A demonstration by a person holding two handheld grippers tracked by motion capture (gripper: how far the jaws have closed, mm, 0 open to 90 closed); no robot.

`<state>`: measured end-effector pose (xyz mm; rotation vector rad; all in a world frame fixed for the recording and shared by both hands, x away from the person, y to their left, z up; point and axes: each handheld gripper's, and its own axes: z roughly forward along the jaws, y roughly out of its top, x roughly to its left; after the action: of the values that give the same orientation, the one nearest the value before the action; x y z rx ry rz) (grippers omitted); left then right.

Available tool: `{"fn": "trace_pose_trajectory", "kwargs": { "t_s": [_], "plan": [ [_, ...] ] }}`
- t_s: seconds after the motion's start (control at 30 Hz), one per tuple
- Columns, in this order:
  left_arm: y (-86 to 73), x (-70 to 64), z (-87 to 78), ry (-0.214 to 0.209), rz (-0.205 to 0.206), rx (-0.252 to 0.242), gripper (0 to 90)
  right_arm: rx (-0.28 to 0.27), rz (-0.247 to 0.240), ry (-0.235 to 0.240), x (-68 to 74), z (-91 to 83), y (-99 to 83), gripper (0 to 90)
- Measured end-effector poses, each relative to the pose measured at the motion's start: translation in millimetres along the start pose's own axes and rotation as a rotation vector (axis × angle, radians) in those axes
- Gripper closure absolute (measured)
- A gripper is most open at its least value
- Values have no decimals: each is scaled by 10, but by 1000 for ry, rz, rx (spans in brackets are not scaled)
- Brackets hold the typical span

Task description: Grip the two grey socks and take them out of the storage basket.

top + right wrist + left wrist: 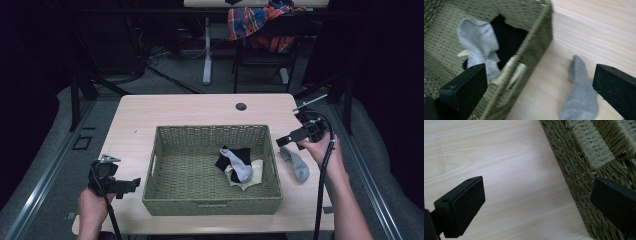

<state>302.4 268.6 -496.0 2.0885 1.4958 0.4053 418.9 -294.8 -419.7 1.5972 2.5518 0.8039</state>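
Note:
A green woven basket (161, 197) sits in the middle of the wooden table (180, 107). Inside it lie a light grey sock (240, 165), a black sock (231, 157) and a cream sock (256, 171), piled at the right. The same grey sock (477, 40) and black sock (510, 41) show in the right gripper view. A darker grey sock (297, 162) lies on the table right of the basket, also seen as the sock (580, 97). My right gripper (289, 138) hovers open above it and the basket's right wall (534, 42). My left gripper (131, 185) is open, empty, beside the basket's left wall (584, 170).
A round cable hole (241, 106) sits near the table's far edge. Behind the table stands a chair with a plaid cloth (255, 20) draped over it. Bare tabletop (499, 165) lies left of the basket.

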Motion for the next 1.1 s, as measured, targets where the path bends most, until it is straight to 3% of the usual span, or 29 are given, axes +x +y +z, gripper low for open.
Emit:
{"fn": "trace_pose_trajectory", "kwargs": {
  "t_s": [0.1,0.17,0.23,0.33,0.73,0.87,1.0,1.1],
  "plan": [
    [0,1,4,1,-1,-3,0,6,-57,20,199,23,66,0],
    [1,0,2,0,-1,0,0,0,-65,27,247,39,82,0],
    [2,-3,2,1,3,-2,0,16,-106,51,341,101,132,0],
    [1,-4,2,0,0,-3,0,8,-103,58,414,161,151,0],
    [-2,1,-1,1,-4,-12,0,111,-232,75,795,473,292,10],
    [-1,-1,3,-4,-2,-10,0,135,-275,72,902,592,325,57],
    [3,-2,5,-7,3,-4,0,129,-278,81,999,714,341,144],
    [2,-1,5,-7,3,-4,0,168,-306,69,1054,835,353,221]
  ]
}}
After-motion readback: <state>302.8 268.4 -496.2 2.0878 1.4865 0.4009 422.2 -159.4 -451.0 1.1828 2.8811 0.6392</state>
